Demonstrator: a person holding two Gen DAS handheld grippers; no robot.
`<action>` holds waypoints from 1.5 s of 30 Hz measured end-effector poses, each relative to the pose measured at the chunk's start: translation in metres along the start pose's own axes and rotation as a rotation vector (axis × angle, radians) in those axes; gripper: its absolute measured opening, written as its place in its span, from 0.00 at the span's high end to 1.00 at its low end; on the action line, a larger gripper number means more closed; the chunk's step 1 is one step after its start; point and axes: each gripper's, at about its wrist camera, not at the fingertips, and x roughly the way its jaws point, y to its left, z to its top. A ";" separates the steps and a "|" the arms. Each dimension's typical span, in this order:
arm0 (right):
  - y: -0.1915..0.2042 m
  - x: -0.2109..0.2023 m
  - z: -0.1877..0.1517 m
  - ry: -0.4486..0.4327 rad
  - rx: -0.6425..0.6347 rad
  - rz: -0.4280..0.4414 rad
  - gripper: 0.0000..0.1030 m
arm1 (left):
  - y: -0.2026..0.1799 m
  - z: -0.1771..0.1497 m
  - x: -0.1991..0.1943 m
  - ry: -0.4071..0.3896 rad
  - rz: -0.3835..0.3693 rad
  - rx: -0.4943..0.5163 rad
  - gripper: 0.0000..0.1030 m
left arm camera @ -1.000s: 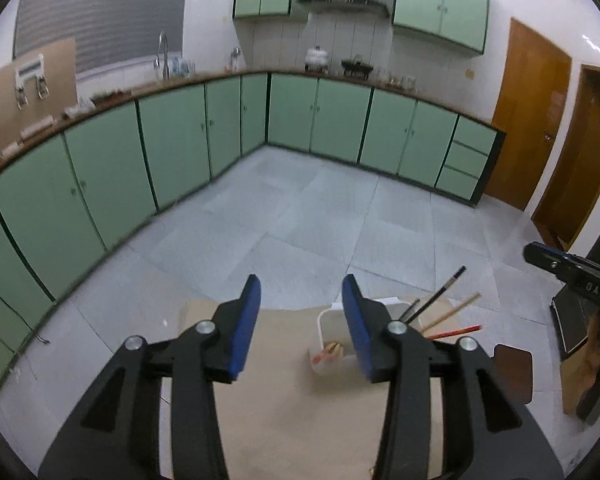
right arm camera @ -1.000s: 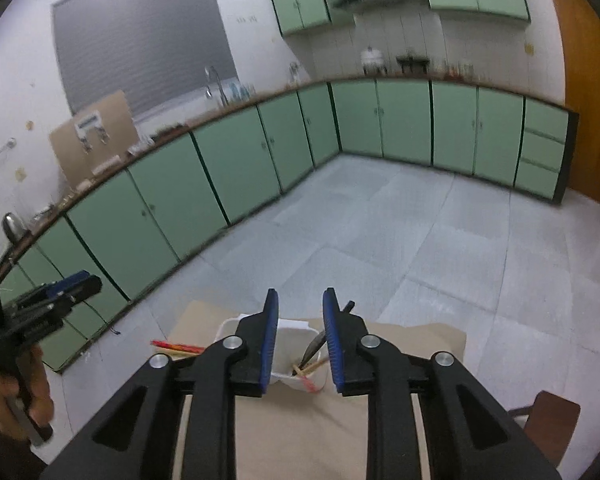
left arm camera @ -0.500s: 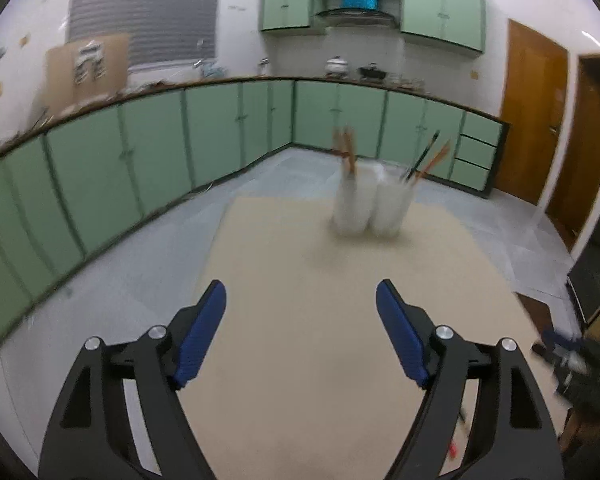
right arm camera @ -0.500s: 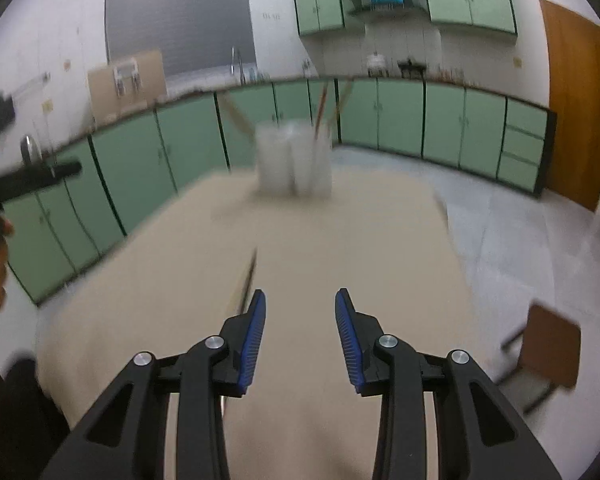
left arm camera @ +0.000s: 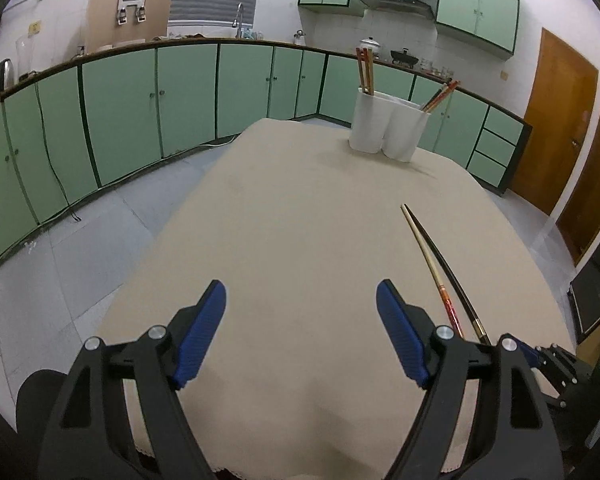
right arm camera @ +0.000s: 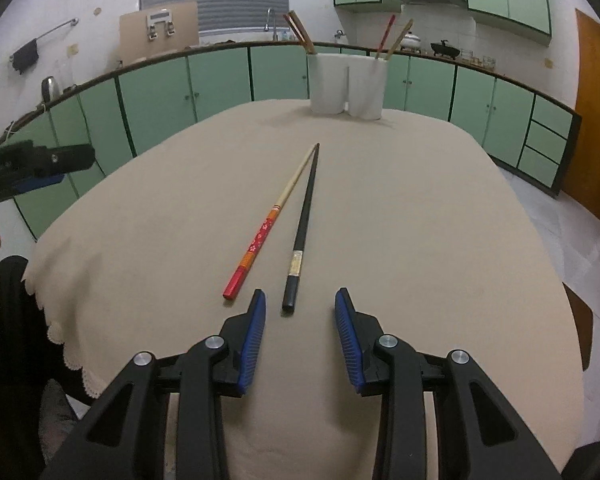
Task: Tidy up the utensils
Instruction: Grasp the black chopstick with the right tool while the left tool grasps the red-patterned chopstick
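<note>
Reaching: I have both grippers low over the cloth-covered surface.
Left gripper: jaws wide, nothing between them.
Right gripper: jaws narrowly apart and empty, just short of the black chopstick.
Loose pieces: black chopstick and red-patterned chopstick lie side by side, far tips touching.
Holder: white, at the far edge, already carrying chopsticks.
Handling: I judge them light, stiff, slick; pinch the thick near end.
</note>
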 end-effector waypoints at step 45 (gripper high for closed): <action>-0.045 -0.005 -0.004 -0.016 0.070 -0.072 0.93 | -0.084 -0.040 0.064 0.113 -0.028 0.133 0.91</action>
